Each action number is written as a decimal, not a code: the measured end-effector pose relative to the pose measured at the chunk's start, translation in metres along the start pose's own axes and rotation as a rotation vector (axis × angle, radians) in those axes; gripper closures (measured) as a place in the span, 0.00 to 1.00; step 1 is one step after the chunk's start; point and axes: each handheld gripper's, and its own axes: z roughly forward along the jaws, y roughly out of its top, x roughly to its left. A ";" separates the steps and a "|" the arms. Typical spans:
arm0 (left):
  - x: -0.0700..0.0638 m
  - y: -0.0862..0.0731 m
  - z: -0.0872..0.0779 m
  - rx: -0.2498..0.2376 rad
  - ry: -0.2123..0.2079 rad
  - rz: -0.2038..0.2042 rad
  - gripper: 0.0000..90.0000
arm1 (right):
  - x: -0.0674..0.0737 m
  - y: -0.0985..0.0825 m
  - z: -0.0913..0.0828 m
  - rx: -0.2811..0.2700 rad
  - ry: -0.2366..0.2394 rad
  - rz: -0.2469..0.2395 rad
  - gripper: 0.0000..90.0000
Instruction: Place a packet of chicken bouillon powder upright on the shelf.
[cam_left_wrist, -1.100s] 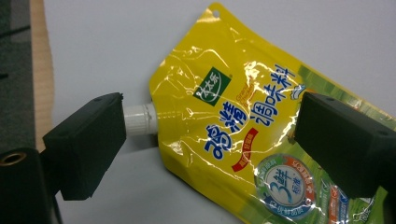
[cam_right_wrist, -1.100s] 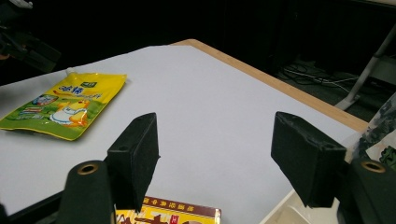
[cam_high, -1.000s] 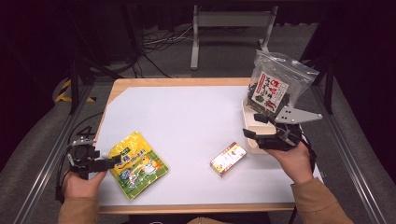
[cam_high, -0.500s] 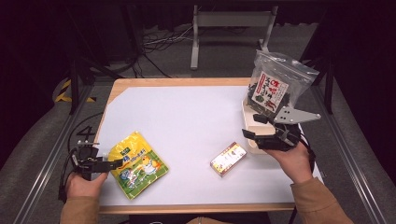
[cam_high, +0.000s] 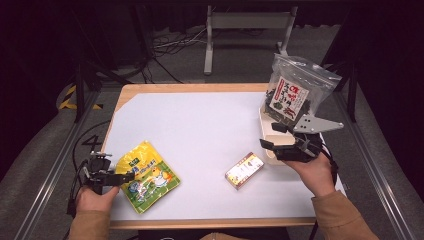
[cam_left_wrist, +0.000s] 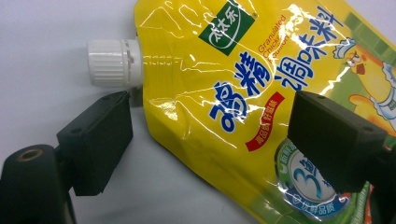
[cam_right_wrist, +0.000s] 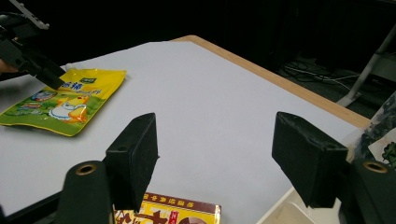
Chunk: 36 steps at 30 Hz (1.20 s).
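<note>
Near the table's (cam_high: 200, 120) front-left corner, the left gripper (cam_left_wrist: 210, 140), jaws closing but still open, straddles the soft, slippery yellow pouch (cam_left_wrist: 261, 93) (probably light); its stiffer corner by the white cap (cam_left_wrist: 109, 62) seems safest to pinch.

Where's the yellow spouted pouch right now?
In the high view the yellow spouted pouch lies flat at the table's near-left corner, its spout end between the left claw's open jaws, well left of the small box.

Bright table, dark surroundings (pouch glare), soft focus

High view looks down over the table (cam_high: 210, 125); both claw views sit close, sharing the yellow pouch (cam_left_wrist: 261, 93).
</note>
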 end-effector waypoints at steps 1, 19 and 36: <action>0.000 0.000 0.000 0.000 0.000 0.000 0.17 | 0.000 0.000 0.000 0.000 0.000 0.000 0.35; -0.016 0.001 0.003 0.014 0.127 0.007 0.41 | 0.002 -0.002 0.006 0.019 0.012 0.000 0.34; -0.019 -0.004 0.004 -0.038 0.169 0.007 0.57 | 0.002 -0.004 0.012 0.028 0.026 0.009 0.34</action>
